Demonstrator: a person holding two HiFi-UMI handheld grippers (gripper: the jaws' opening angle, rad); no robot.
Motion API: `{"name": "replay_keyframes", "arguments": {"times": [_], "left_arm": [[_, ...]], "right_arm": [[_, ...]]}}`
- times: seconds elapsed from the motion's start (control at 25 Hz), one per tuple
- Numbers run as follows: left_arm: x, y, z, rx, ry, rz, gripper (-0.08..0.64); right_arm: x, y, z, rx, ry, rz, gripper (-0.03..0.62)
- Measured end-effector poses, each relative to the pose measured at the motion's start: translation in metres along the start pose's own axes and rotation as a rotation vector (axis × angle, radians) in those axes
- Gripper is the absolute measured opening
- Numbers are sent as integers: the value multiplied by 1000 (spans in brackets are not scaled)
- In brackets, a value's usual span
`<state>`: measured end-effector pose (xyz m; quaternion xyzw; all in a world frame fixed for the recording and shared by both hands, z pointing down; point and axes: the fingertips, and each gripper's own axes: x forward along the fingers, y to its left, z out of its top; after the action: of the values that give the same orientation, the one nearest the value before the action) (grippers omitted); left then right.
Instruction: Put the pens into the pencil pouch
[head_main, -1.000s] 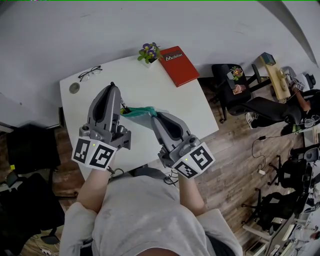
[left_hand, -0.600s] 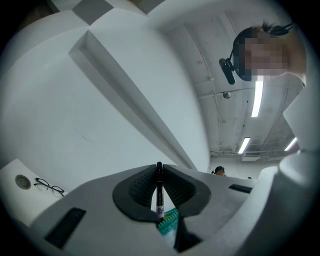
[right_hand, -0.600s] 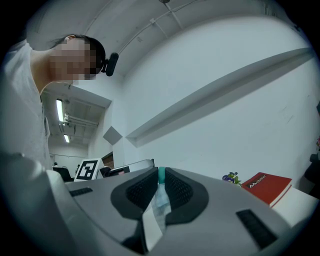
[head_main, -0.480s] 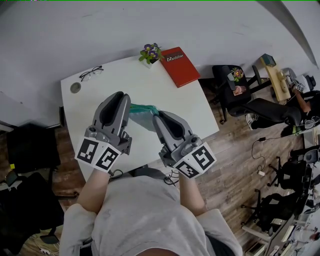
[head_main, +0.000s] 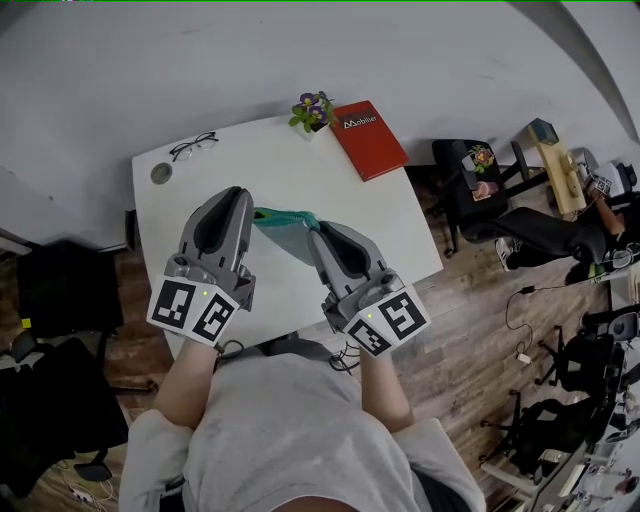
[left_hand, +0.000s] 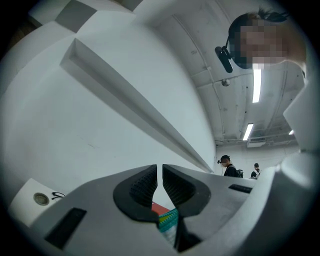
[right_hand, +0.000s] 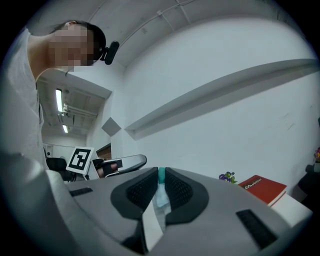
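Note:
I hold a teal pencil pouch (head_main: 285, 222) in the air over the white table (head_main: 300, 165), between my two grippers. My right gripper (head_main: 322, 232) is shut on the pouch's edge; in the right gripper view the teal fabric (right_hand: 161, 197) is pinched between the pads right up to the tips of that gripper (right_hand: 161, 176). My left gripper (head_main: 238, 194) is at the pouch's left end. Its jaws (left_hand: 160, 172) stand shut to a thin slit with nothing between the pads. Below them show the pouch's zip edge (left_hand: 168, 220) and the red book. I see no pen.
On the table lie glasses (head_main: 195, 146), a small round object (head_main: 161, 173), a potted plant (head_main: 312, 108) and a red book (head_main: 368, 138) at the far edge. Office chairs (head_main: 480, 180) stand right of the table. A white wall rises behind it.
My left gripper has shifted right toward the pouch and rolled a little. A dark thing seen at the pouch's left end a second ago is out of sight. The right gripper kept still.

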<state>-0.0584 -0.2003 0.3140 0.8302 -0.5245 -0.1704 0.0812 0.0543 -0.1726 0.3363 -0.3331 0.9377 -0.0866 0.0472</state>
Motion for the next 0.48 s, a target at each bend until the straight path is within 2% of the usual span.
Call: {"name": "replay_keyframes", "arguments": {"times": [0.2, 0.48], "left_arm": [[-20, 17, 14, 75, -5, 93, 46], [-56, 34, 35, 191, -27, 214, 46]], "right_arm": [[12, 3, -1, -94, 39, -12, 60], [34, 14, 4, -174, 51, -3, 60]]}}
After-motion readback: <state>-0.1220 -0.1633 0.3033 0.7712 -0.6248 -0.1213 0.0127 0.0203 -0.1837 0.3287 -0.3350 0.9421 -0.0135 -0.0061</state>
